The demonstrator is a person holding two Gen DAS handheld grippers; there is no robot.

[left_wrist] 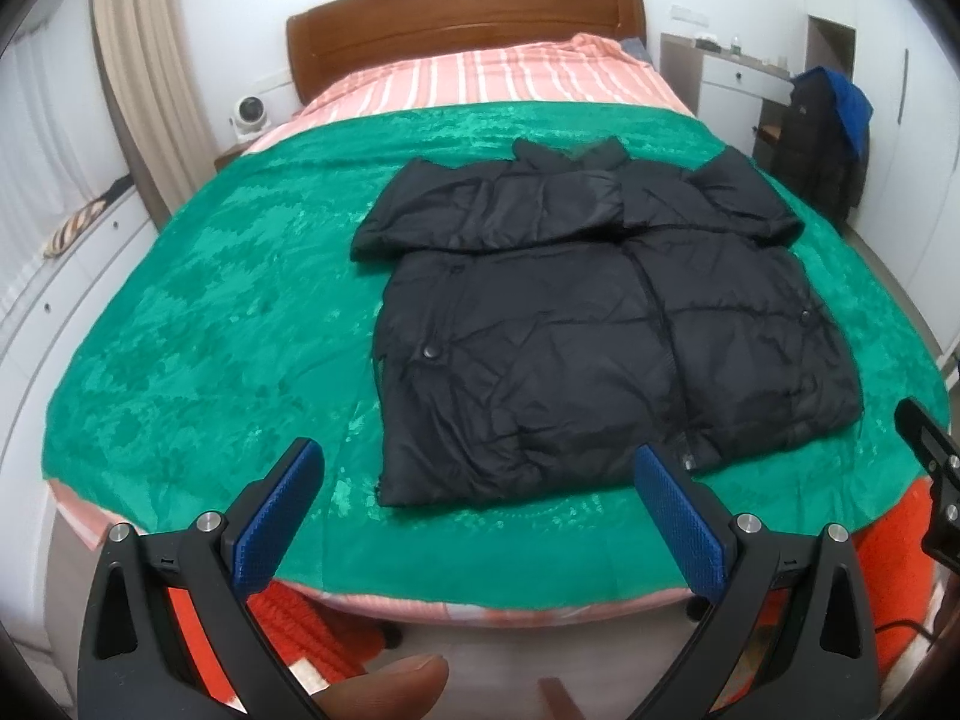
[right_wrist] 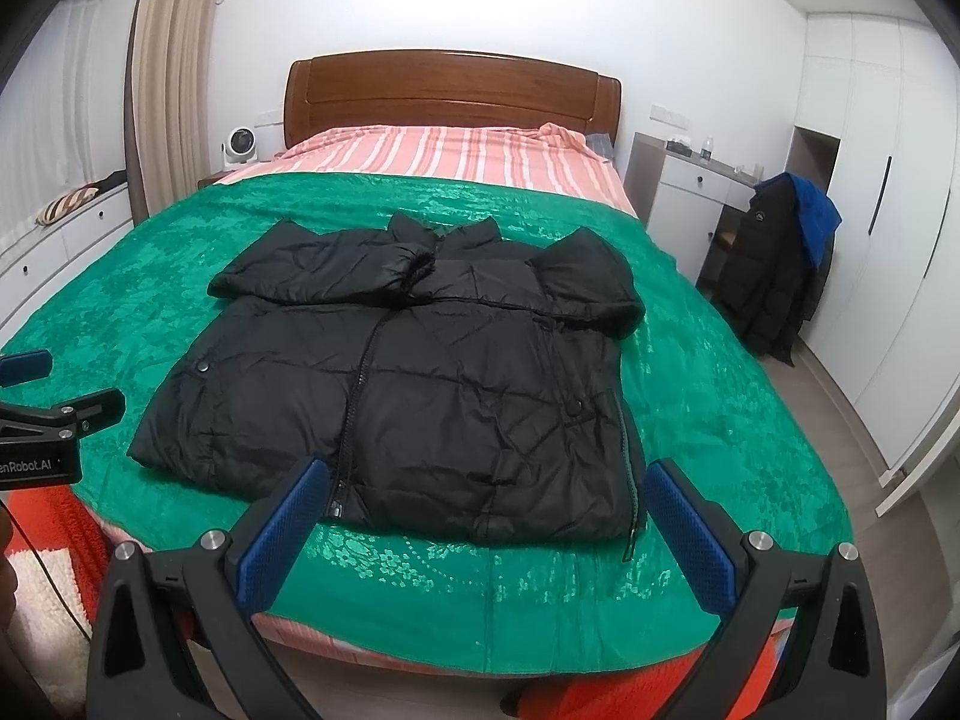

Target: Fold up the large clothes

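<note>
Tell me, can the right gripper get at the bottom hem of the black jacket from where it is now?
Probably yes. The right gripper is open and empty, and the black jacket lies flat on the green blanket, its hem just ahead with nothing in between.

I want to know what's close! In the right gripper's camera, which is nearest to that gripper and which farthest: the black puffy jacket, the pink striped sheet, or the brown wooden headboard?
1. Black puffy jacket: just ahead of the right gripper, on the green blanket.
2. Pink striped sheet: beyond the blanket.
3. Brown wooden headboard: farthest, at the wall.
</note>
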